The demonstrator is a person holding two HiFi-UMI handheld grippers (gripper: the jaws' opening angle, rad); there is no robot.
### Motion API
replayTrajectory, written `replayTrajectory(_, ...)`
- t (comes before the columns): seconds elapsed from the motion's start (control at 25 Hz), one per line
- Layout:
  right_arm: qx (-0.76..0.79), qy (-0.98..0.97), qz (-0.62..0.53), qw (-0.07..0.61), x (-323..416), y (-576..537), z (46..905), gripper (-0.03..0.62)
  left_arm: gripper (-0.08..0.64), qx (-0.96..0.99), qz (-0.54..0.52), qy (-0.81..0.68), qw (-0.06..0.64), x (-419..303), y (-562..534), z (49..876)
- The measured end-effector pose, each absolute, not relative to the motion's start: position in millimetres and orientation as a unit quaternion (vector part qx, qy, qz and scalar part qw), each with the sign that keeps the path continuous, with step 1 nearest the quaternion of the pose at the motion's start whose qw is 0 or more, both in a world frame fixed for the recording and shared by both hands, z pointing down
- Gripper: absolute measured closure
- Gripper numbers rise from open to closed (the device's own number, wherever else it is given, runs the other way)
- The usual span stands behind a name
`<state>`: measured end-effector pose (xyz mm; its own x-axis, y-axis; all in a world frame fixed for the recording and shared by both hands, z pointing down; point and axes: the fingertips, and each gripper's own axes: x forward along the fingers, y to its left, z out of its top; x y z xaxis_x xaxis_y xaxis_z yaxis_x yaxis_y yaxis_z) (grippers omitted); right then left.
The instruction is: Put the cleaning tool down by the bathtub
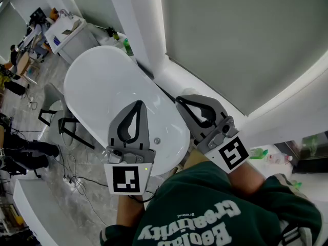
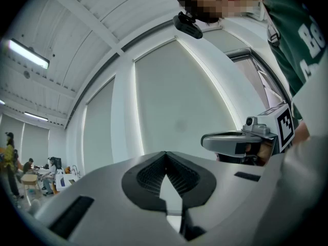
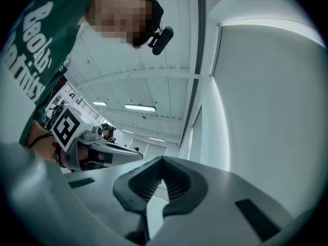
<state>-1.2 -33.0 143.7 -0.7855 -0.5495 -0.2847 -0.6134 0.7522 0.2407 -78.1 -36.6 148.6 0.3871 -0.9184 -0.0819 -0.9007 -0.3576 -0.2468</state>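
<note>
Head view: the white bathtub (image 1: 110,83) runs from the upper left towards the person, and its near rim lies under both tools. The left gripper (image 1: 138,103) hangs over the tub's near end, jaws pressed together with nothing in them. The right gripper (image 1: 179,100) hangs just beside it over the tub's right-hand rim, likewise closed and empty. On that side a white ledge (image 1: 205,94) and the grey wall (image 1: 230,40) crowd close, leaving only a narrow gap. The wider room lies to the tub's left on the grey floor (image 1: 89,201). There, though, a black-framed chair (image 1: 57,118) stands near the tub, and cables (image 1: 72,181) trail across the floor. Green bottles (image 1: 126,46) stand at the tub's far end, with a white cabinet (image 1: 66,32) beyond them. The cleaning tool shows in no view.

Left gripper view: the left gripper (image 2: 165,152) points upward, its ribbed pads meeting at the tip with nothing between them. Pale window panels (image 2: 174,101) fill the space ahead. The right gripper (image 2: 205,140) lies near on the right, apart from it. People (image 2: 31,168) sit far off at lower left.

Right gripper view: the right gripper (image 3: 162,159) has its pads together and holds nothing. A white wall panel (image 3: 271,101) stands close on the right. The ceiling lights (image 3: 139,107) and open hall lie to the left, beyond the left gripper (image 3: 137,155).
</note>
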Motion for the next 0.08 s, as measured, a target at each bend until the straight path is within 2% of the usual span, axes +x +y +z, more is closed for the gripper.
replayTrajectory(0.08, -0.313, 0.931, 0.164, 0.097, -0.2, -32.4, 143.6, 0.577, 0.557, -0.823, -0.033, 0.552, 0.127, -77.2, -36.4, 147.7)
